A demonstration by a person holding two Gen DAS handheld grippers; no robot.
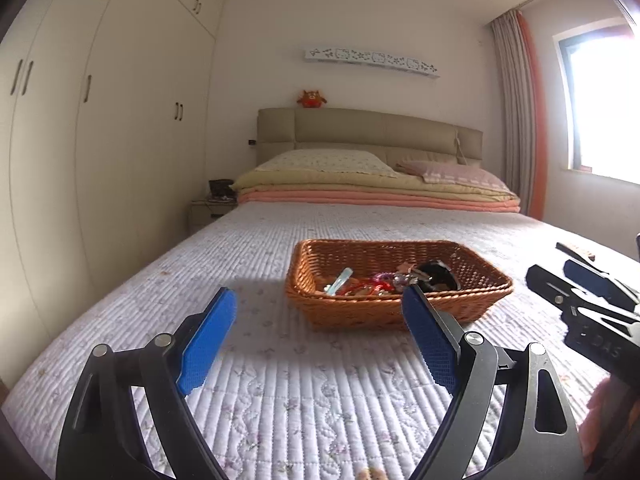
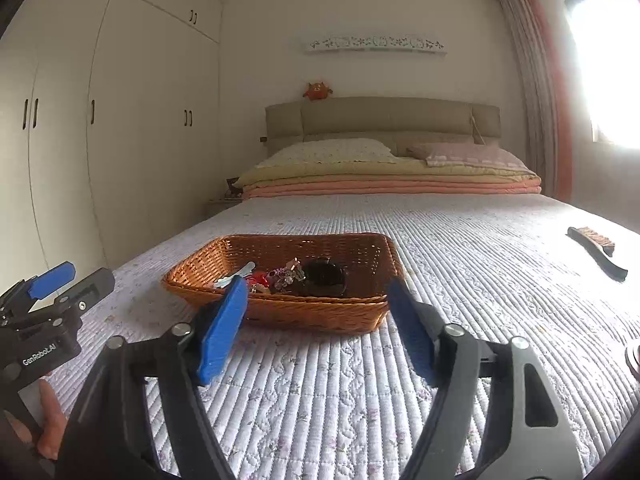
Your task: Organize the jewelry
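A brown wicker basket [image 1: 360,314] [image 2: 312,314] sits on the quilted bed. It holds a tangle of red and purple jewelry [image 1: 372,286] [image 2: 280,278], a pale blue clip [image 1: 340,280] [image 2: 236,274] and a dark round piece [image 1: 438,276] [image 2: 324,278]. My left gripper [image 1: 320,294] is open just short of the basket's near wall, nothing between its blue pads. My right gripper [image 2: 317,285] is also open in front of the basket and holds nothing. Each gripper shows in the other's view: the right [image 1: 588,288] at the right edge, the left [image 2: 60,284] at the left edge.
A dark brush [image 2: 596,250] [image 1: 576,250] lies on the quilt right of the basket. Folded blankets and pillows [image 1: 360,184] are stacked at the headboard. Wardrobes [image 1: 100,140] line the left wall, with a nightstand [image 1: 208,208] beside the bed. A person's fingers [image 2: 50,420] hold the left gripper.
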